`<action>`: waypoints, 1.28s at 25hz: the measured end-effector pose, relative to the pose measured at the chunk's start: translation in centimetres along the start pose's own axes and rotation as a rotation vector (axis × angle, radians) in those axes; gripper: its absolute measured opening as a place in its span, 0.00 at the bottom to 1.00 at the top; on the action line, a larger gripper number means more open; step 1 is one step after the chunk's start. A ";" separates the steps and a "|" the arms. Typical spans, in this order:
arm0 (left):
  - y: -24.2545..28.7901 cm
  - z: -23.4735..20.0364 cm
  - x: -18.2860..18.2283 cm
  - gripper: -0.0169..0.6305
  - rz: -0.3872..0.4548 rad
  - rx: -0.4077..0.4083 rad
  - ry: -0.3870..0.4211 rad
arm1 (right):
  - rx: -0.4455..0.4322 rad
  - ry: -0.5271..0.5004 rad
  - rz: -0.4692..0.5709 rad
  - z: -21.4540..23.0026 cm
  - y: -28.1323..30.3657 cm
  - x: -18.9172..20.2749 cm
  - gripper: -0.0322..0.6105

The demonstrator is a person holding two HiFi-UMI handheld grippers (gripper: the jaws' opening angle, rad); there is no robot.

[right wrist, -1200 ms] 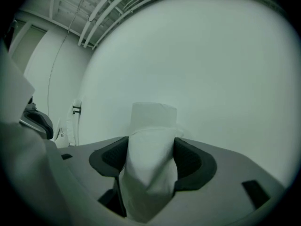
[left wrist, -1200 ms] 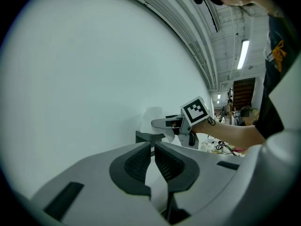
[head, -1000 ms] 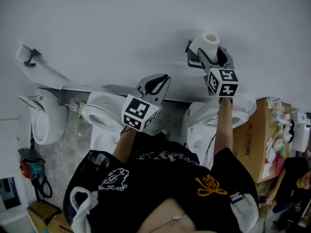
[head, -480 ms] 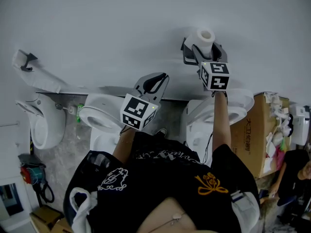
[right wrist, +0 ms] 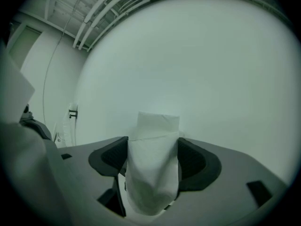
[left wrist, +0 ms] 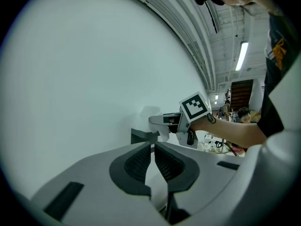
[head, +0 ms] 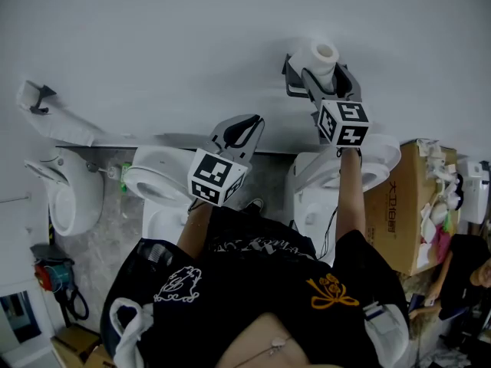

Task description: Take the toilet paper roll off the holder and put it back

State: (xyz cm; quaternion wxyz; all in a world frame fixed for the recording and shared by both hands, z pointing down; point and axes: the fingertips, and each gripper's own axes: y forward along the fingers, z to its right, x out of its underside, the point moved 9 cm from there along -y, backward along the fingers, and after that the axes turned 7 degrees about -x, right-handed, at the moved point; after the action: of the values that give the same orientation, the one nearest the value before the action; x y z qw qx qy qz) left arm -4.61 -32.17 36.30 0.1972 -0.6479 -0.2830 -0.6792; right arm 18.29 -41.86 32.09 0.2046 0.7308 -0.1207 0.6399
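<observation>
White paper, one soft cylindrical toilet roll, sits clenched between the jaws of my right gripper, up against the pale wall at the single dark grey metal holder. I cannot tell whether it rests on it. My left gripper is closed on nothing, lower down, above two white ceramic toilets.

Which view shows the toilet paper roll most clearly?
The right gripper view: the toilet paper roll fills its middle, clamped in the right gripper. The head view shows it small, near the wall. The left gripper view does not show it clearly.
</observation>
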 end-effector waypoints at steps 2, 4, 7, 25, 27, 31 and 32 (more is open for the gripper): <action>0.0 0.2 0.3 0.09 -0.006 0.001 -0.002 | -0.005 0.005 0.011 -0.1 -0.6 -0.1 0.55; 0.0 0.4 0.4 0.09 -0.009 0.002 -0.005 | -0.006 0.008 0.022 -0.3 -1.3 -0.3 0.55; -0.2 0.8 0.4 0.09 -0.009 0.003 -0.008 | -0.007 0.013 0.041 -0.7 -2.3 -0.4 0.55; -2.2 5.0 1.3 0.09 -0.054 0.016 -0.011 | -0.077 0.097 0.036 -5.4 -10.2 3.2 0.48; -2.5 5.8 1.3 0.09 -0.054 0.013 -0.009 | -0.082 0.114 0.031 -5.9 -11.3 4.0 0.46; -3.7 7.1 1.5 0.09 -0.051 0.003 -0.010 | -0.094 0.143 0.021 -7.1 -13.3 5.2 0.42; -4.1 7.4 1.5 0.09 -0.051 0.001 -0.011 | -0.095 0.150 0.018 -7.5 -13.8 5.5 0.40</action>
State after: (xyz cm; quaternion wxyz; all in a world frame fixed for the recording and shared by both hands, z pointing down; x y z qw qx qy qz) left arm -1.66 -24.18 37.30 0.1785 -0.6440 -0.3007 -0.6804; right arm 18.55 -25.74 36.20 0.2419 0.6692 -0.1419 0.6881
